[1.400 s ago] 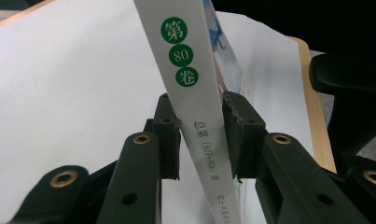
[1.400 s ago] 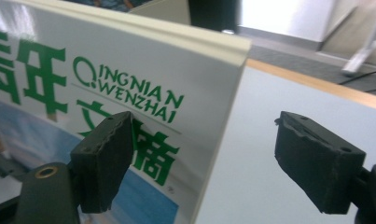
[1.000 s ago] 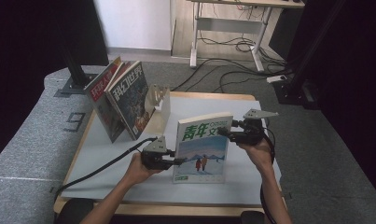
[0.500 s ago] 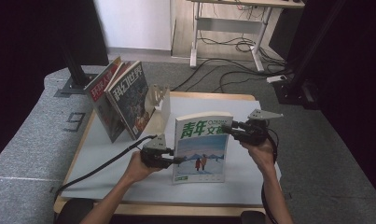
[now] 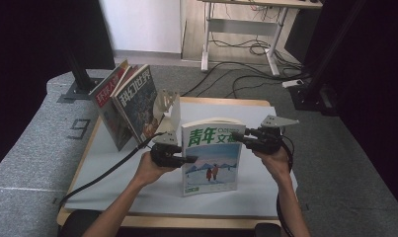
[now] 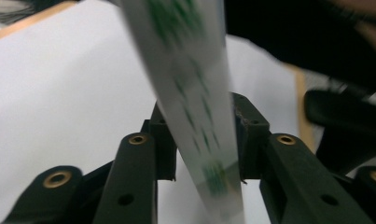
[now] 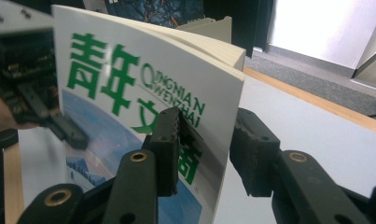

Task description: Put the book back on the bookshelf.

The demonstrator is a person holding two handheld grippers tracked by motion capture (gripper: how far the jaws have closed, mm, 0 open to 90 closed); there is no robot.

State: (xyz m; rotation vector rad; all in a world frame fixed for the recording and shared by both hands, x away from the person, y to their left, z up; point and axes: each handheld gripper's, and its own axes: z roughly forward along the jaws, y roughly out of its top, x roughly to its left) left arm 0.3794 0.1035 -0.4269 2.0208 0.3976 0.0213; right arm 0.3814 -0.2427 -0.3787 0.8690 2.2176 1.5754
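A magazine [image 5: 211, 158] with green characters and a snowy picture on its cover stands upright on the white mat [image 5: 265, 182], cover facing me. My left gripper [image 5: 187, 159] is shut on its left edge, about halfway up. In the left gripper view the jaws clamp the blurred magazine [image 6: 190, 70] at the left gripper [image 6: 199, 137]. My right gripper [image 5: 237, 139] is shut on the upper right edge. The right gripper view has one jaw on the cover and one behind the pages of the magazine [image 7: 120, 93], at the right gripper [image 7: 204, 137].
Two other magazines [image 5: 130, 106] lean together at the back left of the mat, beside a pale bookend [image 5: 168, 102]. The wooden table edge [image 5: 226, 101] runs along the back. Cables trail from both grippers toward me.
The magazine and both grippers have shifted very slightly to the left. Both grips are unchanged.
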